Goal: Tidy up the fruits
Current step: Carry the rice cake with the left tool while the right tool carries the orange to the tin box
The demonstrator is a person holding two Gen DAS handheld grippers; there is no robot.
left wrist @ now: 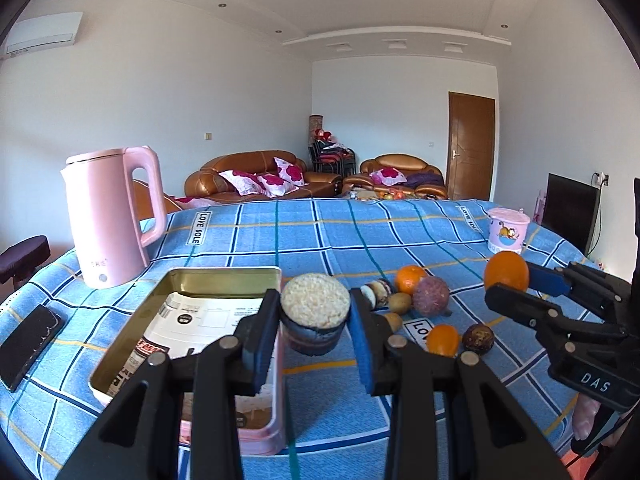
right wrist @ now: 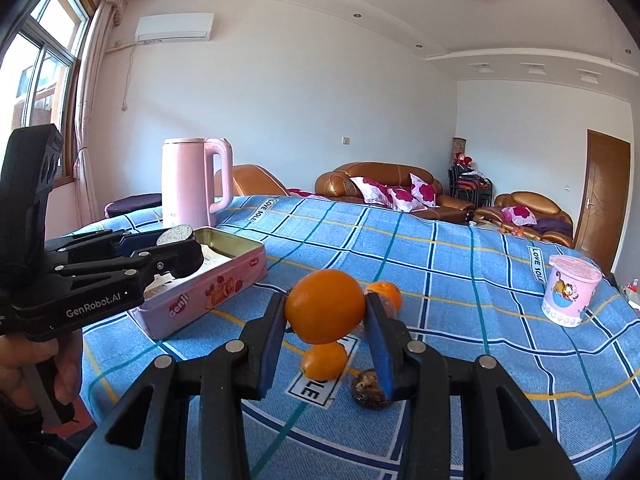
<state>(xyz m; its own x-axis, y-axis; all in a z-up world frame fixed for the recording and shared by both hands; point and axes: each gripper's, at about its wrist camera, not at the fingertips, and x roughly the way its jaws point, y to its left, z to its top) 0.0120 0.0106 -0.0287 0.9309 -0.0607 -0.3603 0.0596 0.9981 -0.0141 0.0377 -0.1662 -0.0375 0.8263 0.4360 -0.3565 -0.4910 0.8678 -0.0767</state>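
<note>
Left gripper [left wrist: 314, 334]: clamped on a round cake [left wrist: 315, 308] beside the pink tin [left wrist: 224, 274].
Right gripper [right wrist: 325, 334]: clamped on an orange [right wrist: 325, 306], right of the tin.
Handling: lower each gently into the tin before releasing.

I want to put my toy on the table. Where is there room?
Bare cloth lies behind the tin, between the kettle and the pink cup. More lies near the front edge, right of the tin. It is crowded around the fruit pile in the middle, where the left gripper holds a cake and the right gripper an orange.
</note>
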